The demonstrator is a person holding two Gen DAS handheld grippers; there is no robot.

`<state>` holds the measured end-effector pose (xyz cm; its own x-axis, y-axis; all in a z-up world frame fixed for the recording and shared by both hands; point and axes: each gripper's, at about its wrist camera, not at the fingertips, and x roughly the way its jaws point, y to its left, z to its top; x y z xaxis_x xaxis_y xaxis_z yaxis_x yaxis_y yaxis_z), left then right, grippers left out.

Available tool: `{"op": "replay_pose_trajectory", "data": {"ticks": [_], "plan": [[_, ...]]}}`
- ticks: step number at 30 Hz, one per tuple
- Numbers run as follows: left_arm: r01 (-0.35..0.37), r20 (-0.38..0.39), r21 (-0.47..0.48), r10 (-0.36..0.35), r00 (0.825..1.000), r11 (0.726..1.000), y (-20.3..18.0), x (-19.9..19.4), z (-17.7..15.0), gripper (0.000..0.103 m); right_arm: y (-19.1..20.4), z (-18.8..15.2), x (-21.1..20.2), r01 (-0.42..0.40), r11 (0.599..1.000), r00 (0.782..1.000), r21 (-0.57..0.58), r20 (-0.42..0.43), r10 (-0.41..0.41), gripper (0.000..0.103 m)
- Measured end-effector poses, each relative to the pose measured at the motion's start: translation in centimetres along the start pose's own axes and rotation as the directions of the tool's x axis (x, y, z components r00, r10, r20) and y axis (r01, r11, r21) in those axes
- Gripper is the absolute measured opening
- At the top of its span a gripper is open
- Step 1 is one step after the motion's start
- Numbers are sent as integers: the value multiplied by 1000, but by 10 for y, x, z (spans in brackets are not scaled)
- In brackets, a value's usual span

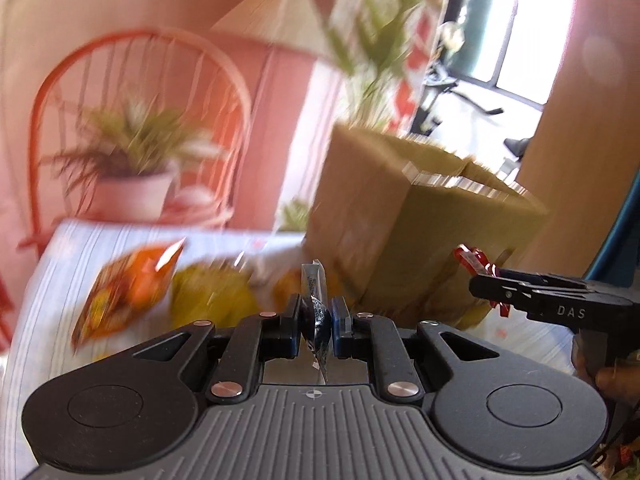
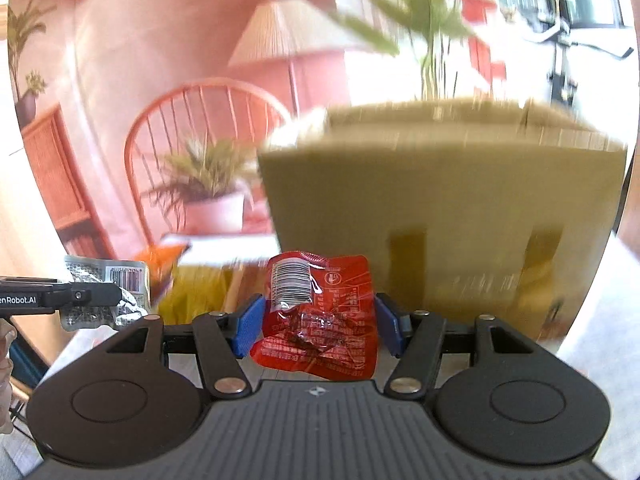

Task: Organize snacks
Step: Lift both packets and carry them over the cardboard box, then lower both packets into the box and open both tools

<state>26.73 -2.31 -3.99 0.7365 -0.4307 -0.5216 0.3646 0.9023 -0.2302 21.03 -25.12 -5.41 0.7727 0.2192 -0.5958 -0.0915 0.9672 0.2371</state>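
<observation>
My left gripper (image 1: 316,320) is shut on a silver snack packet (image 1: 318,312), seen edge-on between the pads. The same packet (image 2: 104,296) shows in the right wrist view, with the left gripper (image 2: 116,296) at the left edge. My right gripper (image 2: 318,316) is shut on a red snack packet (image 2: 320,316) with a barcode; in the left wrist view the right gripper (image 1: 480,284) holds the red packet (image 1: 472,260) at the right. A cardboard box (image 1: 400,216) stands just ahead of both grippers, also in the right wrist view (image 2: 440,208).
An orange snack bag (image 1: 128,292) and a yellow bag (image 1: 212,296) lie on the striped tablecloth (image 1: 60,280) left of the box. A red chair (image 1: 136,128) and a potted plant (image 1: 132,172) stand behind the table. The view is motion-blurred.
</observation>
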Motion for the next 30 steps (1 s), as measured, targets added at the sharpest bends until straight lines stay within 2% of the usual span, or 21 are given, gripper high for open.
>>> {"op": "replay_pose_trajectory", "data": {"ticks": [6,14,17,22,30], "plan": [[73,76,61,-77,994,995,-43,11,48,16,-14,49,-18,16,998,995,-62,103,-10,62],[143,115,145,-160,980,979,-100,46,111,16,-47,105,-13,69,994,986,-79,158,-56,62],[150,95,130,-163,982,980,-112,71,126,16,-66,122,-3,105,991,983,-78,157,-92,62],[115,68,115,-123,990,987,-120,114,137,16,-92,137,19,154,985,981,-73,131,-144,62],[96,26,172,-101,995,980,-129,138,136,16,-112,131,43,196,978,979,-69,79,-190,62]]}}
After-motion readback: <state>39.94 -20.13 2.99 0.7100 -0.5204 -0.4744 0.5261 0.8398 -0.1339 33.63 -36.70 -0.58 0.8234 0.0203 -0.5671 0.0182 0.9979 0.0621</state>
